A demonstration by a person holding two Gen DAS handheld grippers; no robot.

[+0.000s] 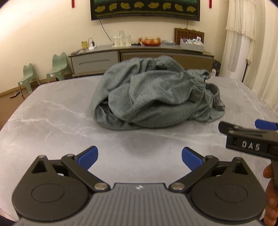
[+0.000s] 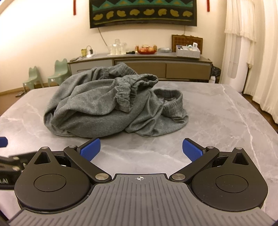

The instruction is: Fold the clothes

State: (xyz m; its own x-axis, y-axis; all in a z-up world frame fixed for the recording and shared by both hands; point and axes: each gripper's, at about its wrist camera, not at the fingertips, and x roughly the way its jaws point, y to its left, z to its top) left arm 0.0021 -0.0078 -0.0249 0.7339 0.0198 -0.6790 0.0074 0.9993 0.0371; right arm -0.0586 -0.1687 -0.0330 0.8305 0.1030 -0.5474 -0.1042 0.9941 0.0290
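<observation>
Left gripper hanging wide and empty in front of me, right gripper gaping likewise, grey garment sitting crumpled beyond on marble table, untouched.

In the left wrist view, we see the right gripper cut off by the right edge, with only part of a hand at lower right. The wall hanging runs off the top. The grey garment hides its own inner folds and the tabletop beneath. Items on the sideboard are too small for us to name.
</observation>
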